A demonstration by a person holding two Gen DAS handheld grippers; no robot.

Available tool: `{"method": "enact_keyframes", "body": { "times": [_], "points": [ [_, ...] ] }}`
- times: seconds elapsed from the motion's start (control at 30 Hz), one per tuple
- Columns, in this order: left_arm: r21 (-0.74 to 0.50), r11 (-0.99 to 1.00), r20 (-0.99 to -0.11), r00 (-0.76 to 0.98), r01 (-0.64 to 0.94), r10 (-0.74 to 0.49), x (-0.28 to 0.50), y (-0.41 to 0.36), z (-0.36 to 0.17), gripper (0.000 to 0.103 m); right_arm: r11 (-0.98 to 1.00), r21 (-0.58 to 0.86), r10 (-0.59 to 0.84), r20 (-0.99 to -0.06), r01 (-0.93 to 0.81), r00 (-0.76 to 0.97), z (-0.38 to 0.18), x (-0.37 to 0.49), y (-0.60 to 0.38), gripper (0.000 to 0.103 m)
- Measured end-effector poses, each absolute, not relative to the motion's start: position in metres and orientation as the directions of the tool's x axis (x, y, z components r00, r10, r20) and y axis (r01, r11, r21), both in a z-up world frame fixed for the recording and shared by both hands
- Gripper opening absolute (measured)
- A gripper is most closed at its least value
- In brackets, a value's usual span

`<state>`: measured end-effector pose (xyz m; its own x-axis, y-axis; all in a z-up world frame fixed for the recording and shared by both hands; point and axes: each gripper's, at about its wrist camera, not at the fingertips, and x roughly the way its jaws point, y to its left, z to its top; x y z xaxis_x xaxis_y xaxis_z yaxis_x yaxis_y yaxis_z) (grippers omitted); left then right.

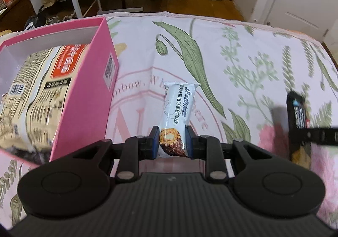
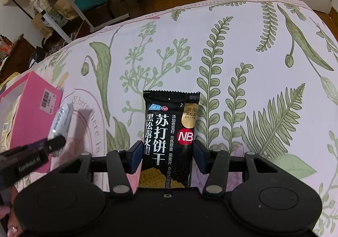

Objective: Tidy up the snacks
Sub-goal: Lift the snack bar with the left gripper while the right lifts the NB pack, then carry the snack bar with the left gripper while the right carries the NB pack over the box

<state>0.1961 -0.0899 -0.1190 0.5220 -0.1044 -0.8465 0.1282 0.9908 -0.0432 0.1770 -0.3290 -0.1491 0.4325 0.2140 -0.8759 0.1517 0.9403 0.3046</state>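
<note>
1. Nearest the left wrist camera, the left gripper (image 1: 171,142) is nearly closed, its blue pads pinching the lower end of a white snack bar (image 1: 176,114) that sticks out ahead of the jaws, above the tablecloth (image 1: 243,51).
2. Nearest the right wrist camera, the right gripper (image 2: 168,155) stands about half open around a black cracker packet (image 2: 169,142); the pads sit at the packet's edges, and it appears clamped across its width.
3. The pink box (image 1: 84,89) stands open-topped just left of the white bar, with a large cream and orange snack bag (image 1: 42,80) already inside it.
4. Risk, as I judge it: the white bar is held only by its tail, so a quick swing toward the box could let the slick wrapper pivot or slip out.
5. The two grippers are close together; the left one's finger shows at the left edge of the right view, so both heading to the box at once could collide.
6. The bag fills much of the box, so a bar could catch on the rim or wall.
7. The surface is a table under a white cloth printed with green ferns and pink lettering.
8. Beyond it: wooden floor, a white door, paper bags, a teal bag, a dark cabinet, a colourful carton.
</note>
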Motion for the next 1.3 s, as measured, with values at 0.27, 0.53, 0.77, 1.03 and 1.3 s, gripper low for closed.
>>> {"method": "enact_keyframes", "body": {
  "times": [0.27,0.53,0.77,1.03,1.3],
  "points": [
    [-0.086,0.98,-0.863,0.478,0.178,-0.163,0.157,-0.081,-0.116,0.024,0.935,0.333,0.251,-0.863,0.119,0.439,-0.147,0.153,-0.318,0.054],
    [-0.132,0.971,-0.851,0.481,0.198,-0.213,0.138,-0.075,-0.109,0.024,0.973,0.217,0.161,-0.882,0.079,0.444,-0.151,0.155,-0.302,0.067],
    [-0.162,0.969,-0.853,0.467,0.187,-0.233,0.131,-0.065,-0.113,0.024,0.99,0.13,0.099,-0.901,0.046,0.423,-0.177,0.167,-0.288,0.053],
    [-0.212,0.961,-0.863,0.427,0.179,-0.27,0.12,-0.048,-0.108,0.024,0.985,0.169,0.161,-0.894,-0.017,0.418,-0.141,0.136,-0.277,0.053],
    [-0.193,0.96,-0.871,0.415,0.205,-0.264,0.104,-0.03,-0.09,0.024,0.95,0.276,0.312,-0.859,-0.147,0.406,-0.096,0.099,-0.239,0.053]
  ]
}}
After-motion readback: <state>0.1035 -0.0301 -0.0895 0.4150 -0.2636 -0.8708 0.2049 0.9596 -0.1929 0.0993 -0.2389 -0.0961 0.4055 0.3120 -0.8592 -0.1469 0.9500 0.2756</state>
